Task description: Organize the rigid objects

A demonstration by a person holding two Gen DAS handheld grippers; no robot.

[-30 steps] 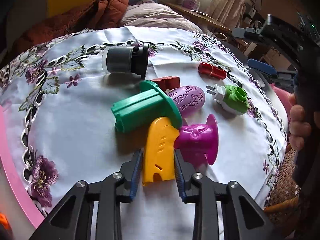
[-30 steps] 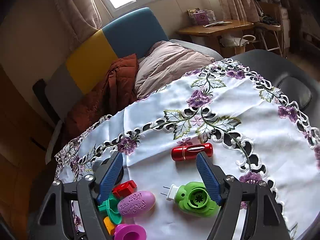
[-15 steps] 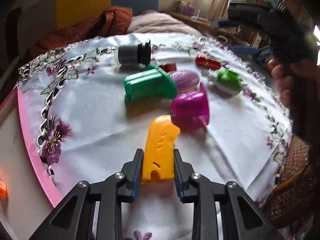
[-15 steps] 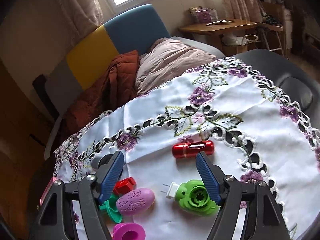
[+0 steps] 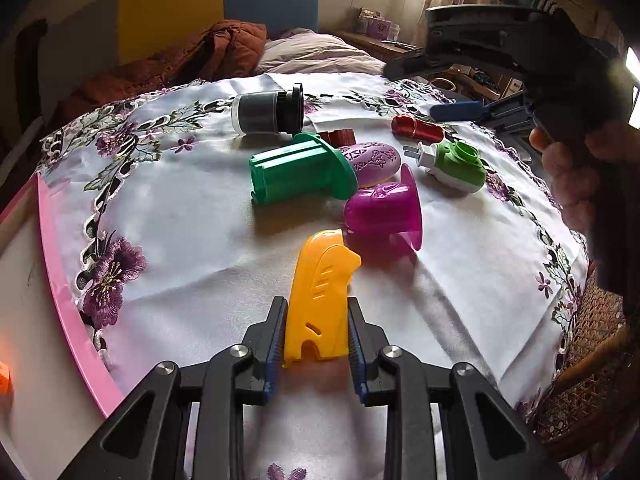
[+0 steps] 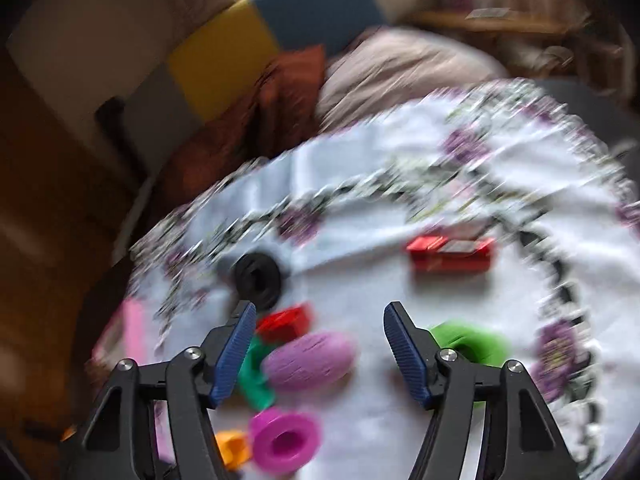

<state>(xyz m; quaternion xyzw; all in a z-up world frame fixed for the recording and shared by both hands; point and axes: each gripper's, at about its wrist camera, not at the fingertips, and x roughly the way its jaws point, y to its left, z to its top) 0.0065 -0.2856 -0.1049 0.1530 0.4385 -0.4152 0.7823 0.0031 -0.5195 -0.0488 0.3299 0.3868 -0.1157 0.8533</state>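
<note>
My left gripper [image 5: 316,334] is shut on a yellow plastic piece [image 5: 320,296] and holds it above the flowered tablecloth [image 5: 180,216]. Beyond it lie a magenta flanged cup [image 5: 384,210], a green flanged block [image 5: 298,170], a purple egg-shaped piece [image 5: 374,158], a green and white plug [image 5: 454,164], a red cylinder [image 5: 416,128], a small red block [image 5: 340,136] and a black and white cylinder [image 5: 268,112]. My right gripper [image 6: 320,340] is open and empty above the purple egg [image 6: 310,362]; its view is blurred. It also shows in the left wrist view [image 5: 460,110].
A pink-rimmed tray [image 5: 60,276] sits at the table's left edge with a small orange thing [image 5: 5,380] in it. A wicker chair [image 5: 588,380] stands at the right. A bed with a rust quilt [image 5: 192,56] lies behind the table.
My left gripper has pulled the yellow piece back toward me, away from the green block and magenta cup. My right gripper has swung left and down toward the purple egg, blurring its view.
</note>
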